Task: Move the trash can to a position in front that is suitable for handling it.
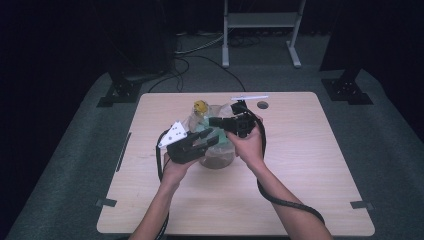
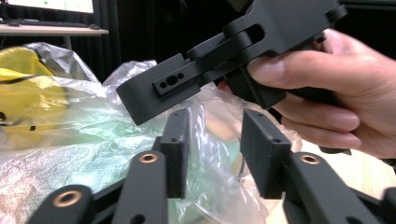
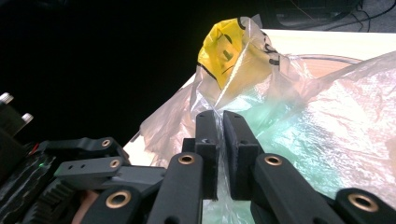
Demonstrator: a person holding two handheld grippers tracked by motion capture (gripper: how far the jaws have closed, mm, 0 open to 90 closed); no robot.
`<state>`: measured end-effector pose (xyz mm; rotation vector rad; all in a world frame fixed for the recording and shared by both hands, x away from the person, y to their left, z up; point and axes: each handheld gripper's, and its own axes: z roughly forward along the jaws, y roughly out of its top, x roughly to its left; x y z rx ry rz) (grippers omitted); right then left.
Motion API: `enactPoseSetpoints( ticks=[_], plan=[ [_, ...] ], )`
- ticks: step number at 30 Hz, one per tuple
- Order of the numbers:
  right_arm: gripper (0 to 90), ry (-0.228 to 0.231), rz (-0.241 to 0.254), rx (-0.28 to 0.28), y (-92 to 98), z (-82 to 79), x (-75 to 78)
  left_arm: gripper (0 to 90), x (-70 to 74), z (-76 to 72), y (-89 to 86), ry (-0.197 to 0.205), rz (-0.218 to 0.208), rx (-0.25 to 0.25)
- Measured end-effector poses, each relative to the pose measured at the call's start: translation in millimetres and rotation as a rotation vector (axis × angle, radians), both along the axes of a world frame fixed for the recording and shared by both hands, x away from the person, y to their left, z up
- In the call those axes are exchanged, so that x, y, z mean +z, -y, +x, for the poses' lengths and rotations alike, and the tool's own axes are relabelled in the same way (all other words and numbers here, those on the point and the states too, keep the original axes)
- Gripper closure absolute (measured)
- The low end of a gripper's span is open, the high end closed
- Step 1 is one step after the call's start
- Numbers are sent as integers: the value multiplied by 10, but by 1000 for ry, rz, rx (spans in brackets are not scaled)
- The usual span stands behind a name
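A clear plastic bag sits near the middle of the wooden table, and everything else is placed around this bag. Its yellow printed corner stands up at the far side of the bag, and something pale green shows through the film.

The right gripper is pinching the bag – in the right gripper view its two black pads are pressed together on a thin fold of the clear film, just below the yellow corner. In the high view this gripper lies over the far right part of the bag, with the person's right hand just beside the bag's right edge.

The left gripper is spread. In the left gripper view its pads stand apart with crumpled film of the bag in the gap and behind it; the pads do not press on it. In the high view the left gripper rests over the near left part of the bag, very close to the right one – the two almost meet above the bag
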<state>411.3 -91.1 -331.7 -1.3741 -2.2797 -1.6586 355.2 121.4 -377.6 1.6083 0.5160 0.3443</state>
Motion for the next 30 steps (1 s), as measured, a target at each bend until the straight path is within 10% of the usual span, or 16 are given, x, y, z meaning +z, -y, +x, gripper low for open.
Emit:
enactPoseSetpoints(
  ticks=[17,30],
  plan=[
    [870,-39,97,-65,317,78,-58,194,103,20,-128,-43,-48,82],
    [870,-33,132,-84,449,80,-27,85,182,16,-265,-57,-117,122]
  ],
)
